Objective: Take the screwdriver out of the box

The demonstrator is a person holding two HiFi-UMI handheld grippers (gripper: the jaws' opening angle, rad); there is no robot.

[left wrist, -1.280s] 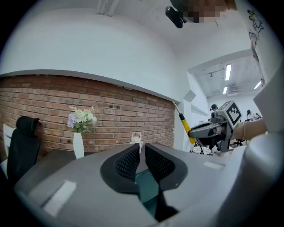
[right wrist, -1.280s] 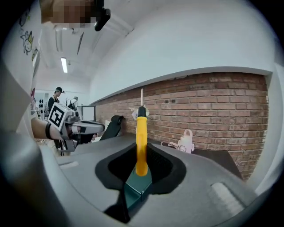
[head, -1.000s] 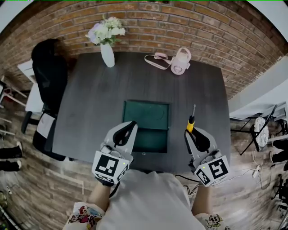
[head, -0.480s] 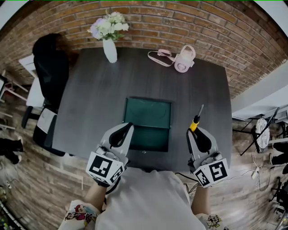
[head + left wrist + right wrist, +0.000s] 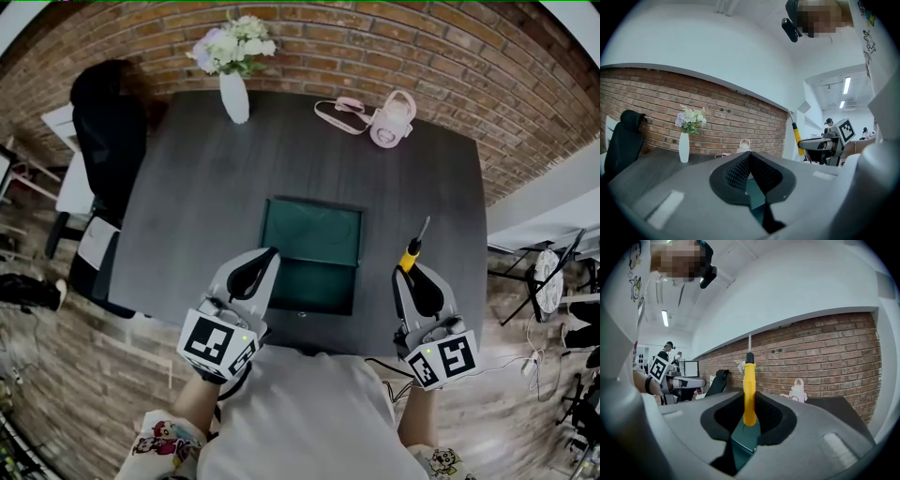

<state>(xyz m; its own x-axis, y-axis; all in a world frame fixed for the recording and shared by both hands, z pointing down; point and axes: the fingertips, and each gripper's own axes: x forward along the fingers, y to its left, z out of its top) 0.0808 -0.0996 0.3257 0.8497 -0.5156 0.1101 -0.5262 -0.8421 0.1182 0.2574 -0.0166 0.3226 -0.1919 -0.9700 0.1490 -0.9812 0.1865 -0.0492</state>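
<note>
The screwdriver (image 5: 411,255), with a yellow handle and a thin metal shaft, stands upright in my right gripper (image 5: 406,273), above the table to the right of the box. In the right gripper view the pads are shut on the yellow handle (image 5: 749,390), and the shaft points up. The dark green box (image 5: 310,232) lies open in the middle of the table, with nothing visible inside. My left gripper (image 5: 270,254) hovers at the box's front left corner. Its jaws (image 5: 750,158) are shut with nothing between them. The left gripper view also shows the screwdriver (image 5: 796,136) at the right.
A white vase with flowers (image 5: 234,92) stands at the far left of the dark table (image 5: 187,216). A pink bag (image 5: 387,120) lies at the far right. A black chair (image 5: 105,141) stands off the left edge, and a brick wall runs behind.
The head view has shifted a little. Both grippers stay where they were, and the right one still holds the screwdriver upright.
</note>
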